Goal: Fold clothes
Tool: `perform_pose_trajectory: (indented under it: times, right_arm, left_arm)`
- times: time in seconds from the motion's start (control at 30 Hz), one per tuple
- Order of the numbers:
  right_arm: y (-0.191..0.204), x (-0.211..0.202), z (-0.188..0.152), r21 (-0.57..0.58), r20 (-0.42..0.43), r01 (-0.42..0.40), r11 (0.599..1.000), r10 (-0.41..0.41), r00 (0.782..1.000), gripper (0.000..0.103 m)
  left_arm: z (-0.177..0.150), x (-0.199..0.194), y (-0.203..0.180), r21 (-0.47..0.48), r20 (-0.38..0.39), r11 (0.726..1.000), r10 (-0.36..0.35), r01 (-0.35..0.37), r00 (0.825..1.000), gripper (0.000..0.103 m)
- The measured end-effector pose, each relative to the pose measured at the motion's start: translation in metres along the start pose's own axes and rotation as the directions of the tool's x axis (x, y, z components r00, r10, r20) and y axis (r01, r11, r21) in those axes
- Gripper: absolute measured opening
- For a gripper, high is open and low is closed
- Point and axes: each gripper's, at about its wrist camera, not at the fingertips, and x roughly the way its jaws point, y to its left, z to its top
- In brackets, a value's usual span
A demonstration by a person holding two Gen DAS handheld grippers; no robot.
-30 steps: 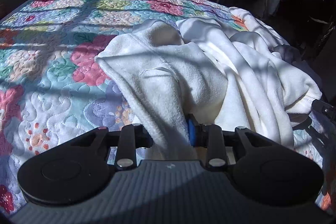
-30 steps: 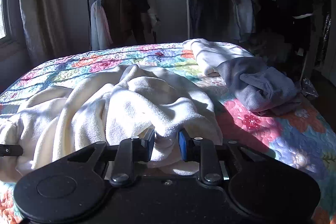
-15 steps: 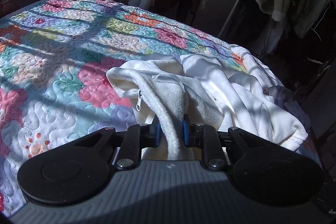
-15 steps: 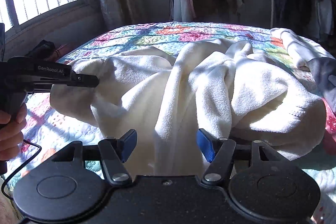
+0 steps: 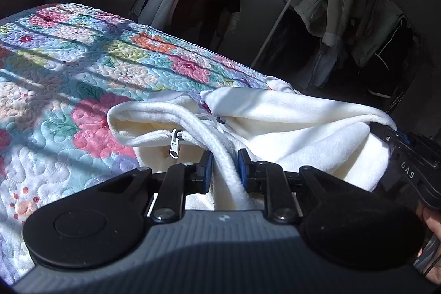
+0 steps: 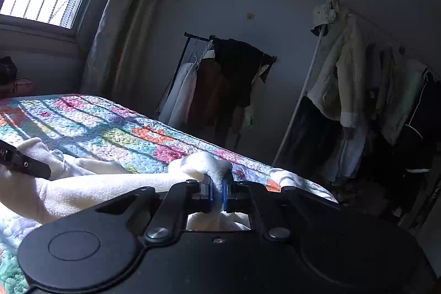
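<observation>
Lifting cream fleece jacket [image 5: 297, 126] off quilted bed [image 5: 69, 68], left gripper [image 5: 224, 170] and right gripper [image 6: 217, 193] both clamped on fabric; next, spreading it flat.

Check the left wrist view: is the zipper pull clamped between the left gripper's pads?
No: the zipper pull hangs left of the left gripper, which pinches a fleece edge.

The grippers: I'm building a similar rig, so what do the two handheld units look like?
Both are matte black. The left gripper and right gripper have blue pads on black fingers with silver screws, round lobes either side. The left body is ribbed grey; the right's side carries white letters "DAS". A thin dark cable hangs beside it.
</observation>
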Motion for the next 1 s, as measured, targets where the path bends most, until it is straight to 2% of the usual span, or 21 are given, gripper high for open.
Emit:
perform_pose_trajectory:
  times: [0.1,0.17,0.2,0.23,0.27,0.4,0.5,0.63,0.73,0.8,0.83,0.87,0.9,0.93,0.97,1.0]
  right_arm:
    - [-0.001,-0.007,-0.009,-0.029,-0.022,0.060,0.998,-0.060,0.998,0.006]
    - [-0.002,-0.010,-0.025,-0.062,-0.082,0.090,0.994,-0.095,0.992,0.006]
    - [-0.003,-0.009,-0.034,-0.067,-0.129,0.084,0.994,-0.092,0.987,0.006]
    - [-0.006,-0.007,-0.043,-0.061,-0.179,0.070,0.996,-0.080,0.981,0.006]
    - [-0.008,-0.006,-0.053,-0.054,-0.229,0.056,0.997,-0.067,0.971,0.006]
    - [-0.018,-0.001,-0.083,0.040,-0.362,0.016,0.999,0.000,0.932,0.006]
    - [-0.021,0.000,-0.088,0.125,-0.383,-0.033,0.992,0.079,0.921,0.007]
    - [-0.016,-0.004,-0.084,0.152,-0.349,-0.089,0.984,0.137,0.927,0.007]
    - [-0.012,-0.005,-0.082,0.178,-0.328,-0.129,0.975,0.183,0.927,0.008]
    - [-0.011,-0.006,-0.081,0.181,-0.323,-0.132,0.974,0.186,0.928,0.010]
    - [-0.012,-0.007,-0.080,0.187,-0.320,-0.131,0.974,0.186,0.929,0.010]
    - [-0.013,-0.007,-0.079,0.193,-0.317,-0.130,0.973,0.187,0.930,0.012]
    - [-0.013,-0.009,-0.077,0.201,-0.308,-0.123,0.972,0.182,0.934,0.012]
    - [-0.014,-0.011,-0.073,0.211,-0.294,-0.114,0.971,0.174,0.940,0.015]
    - [-0.015,-0.012,-0.069,0.221,-0.281,-0.104,0.970,0.166,0.945,0.024]
    - [-0.015,-0.014,-0.065,0.228,-0.261,-0.107,0.968,0.167,0.951,0.040]
  left_arm:
    - [-0.004,0.001,-0.007,0.011,-0.011,1.000,-0.005,0.005,1.000,0.033]
    - [-0.006,0.004,-0.002,-0.027,-0.035,1.000,-0.005,0.004,0.999,0.052]
    - [-0.007,0.005,0.002,-0.053,-0.050,0.999,-0.003,0.001,0.999,0.059]
    - [-0.008,0.007,0.006,-0.083,-0.064,0.997,0.001,-0.006,0.998,0.073]
    - [-0.009,0.009,0.013,-0.129,-0.071,0.991,0.016,-0.025,0.997,0.079]
    - [-0.018,0.021,0.045,-0.295,-0.063,0.954,0.039,-0.056,0.997,0.081]
    - [-0.025,0.030,0.064,-0.380,-0.073,0.922,0.045,-0.070,0.996,0.081]
    - [-0.026,0.038,0.077,-0.405,-0.062,0.905,0.116,-0.131,0.991,0.081]
    - [-0.023,0.045,0.080,-0.375,-0.068,0.912,0.152,-0.167,0.986,0.081]
    - [-0.021,0.049,0.081,-0.349,-0.063,0.920,0.165,-0.177,0.984,0.081]
    - [-0.021,0.051,0.080,-0.339,-0.057,0.926,0.154,-0.165,0.986,0.079]
    - [-0.019,0.056,0.079,-0.319,-0.062,0.938,0.124,-0.137,0.990,0.065]
    - [-0.018,0.060,0.078,-0.296,-0.071,0.948,0.098,-0.115,0.993,0.043]
    - [-0.018,0.062,0.073,-0.251,-0.087,0.960,0.102,-0.121,0.991,0.006]
    - [-0.018,0.063,0.066,-0.195,-0.089,0.970,0.132,-0.147,0.987,0.004]
    - [-0.018,0.060,0.061,-0.176,-0.069,0.975,0.125,-0.135,0.990,0.004]
